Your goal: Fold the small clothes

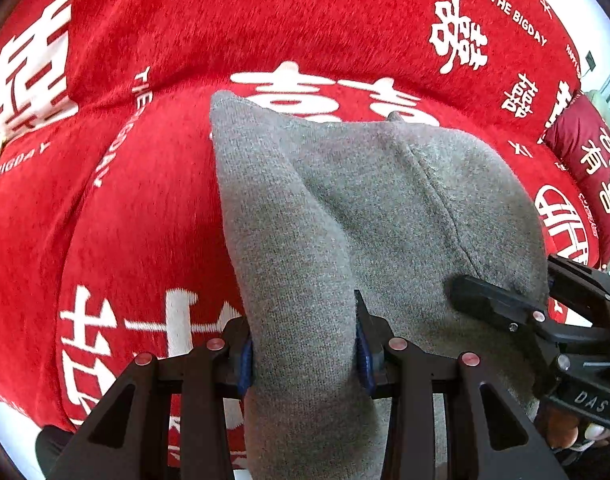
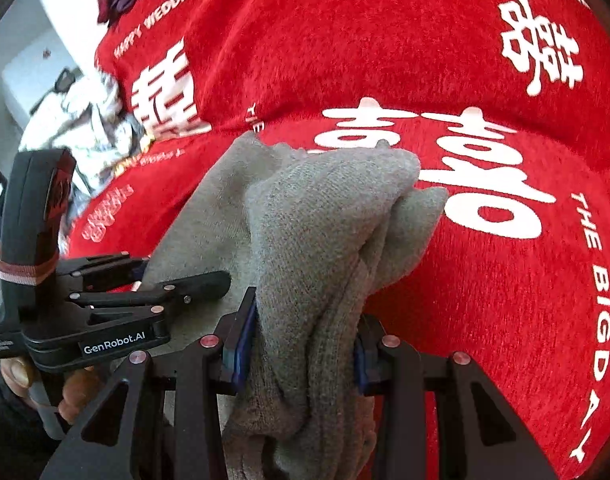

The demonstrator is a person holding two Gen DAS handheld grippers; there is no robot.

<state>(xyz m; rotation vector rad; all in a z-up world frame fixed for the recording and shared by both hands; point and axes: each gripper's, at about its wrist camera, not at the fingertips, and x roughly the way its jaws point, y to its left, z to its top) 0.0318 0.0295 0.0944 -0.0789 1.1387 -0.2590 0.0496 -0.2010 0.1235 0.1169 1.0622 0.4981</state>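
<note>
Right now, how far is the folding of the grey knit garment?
Done: the grey knit garment is picked up, its edge raised over the red blanket. In hand: the left hand-held gripper and the right hand-held gripper each pinch a bunched part. Left: no flat, finished fold shows yet; the cloth must be laid over and smoothed.

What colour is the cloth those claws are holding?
Grey knit, clearest in the left wrist view.

Bright daylight, heavy fisheye warp

My views were evenly lit and sharp centrally; the red blanket (image 1: 305,32) curved strongly, corners went black, and the left background blurred.
</note>
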